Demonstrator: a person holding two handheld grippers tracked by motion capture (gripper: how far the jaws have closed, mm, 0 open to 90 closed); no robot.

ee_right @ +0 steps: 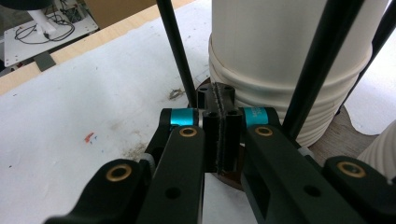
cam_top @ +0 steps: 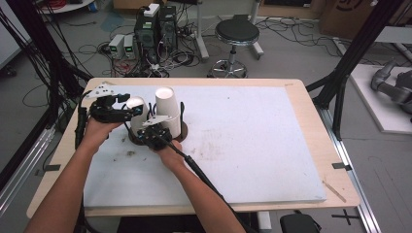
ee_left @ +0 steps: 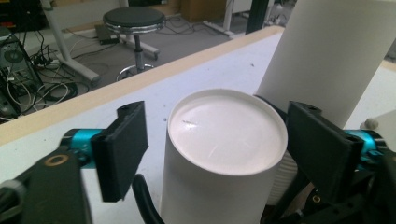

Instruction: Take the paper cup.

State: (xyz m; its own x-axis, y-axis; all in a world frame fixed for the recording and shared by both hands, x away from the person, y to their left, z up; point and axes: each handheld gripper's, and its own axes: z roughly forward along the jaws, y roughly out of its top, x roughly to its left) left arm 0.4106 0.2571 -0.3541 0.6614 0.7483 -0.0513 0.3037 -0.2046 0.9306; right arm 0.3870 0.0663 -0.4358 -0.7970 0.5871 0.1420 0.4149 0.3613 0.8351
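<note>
One upside-down paper cup sits between the left gripper's jaws, which aren't quite touching it. Right gripper, just right of it, is clamped shut on the dark cup-holder base.

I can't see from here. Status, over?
Left gripper fingers open around upturned paper cup. Right gripper shut at cup holder base. Cup stack crowds alongside.

Our three cameras at the table

We look down from above; gripper cameras sit close, sharing the cup stack ahead.
</note>
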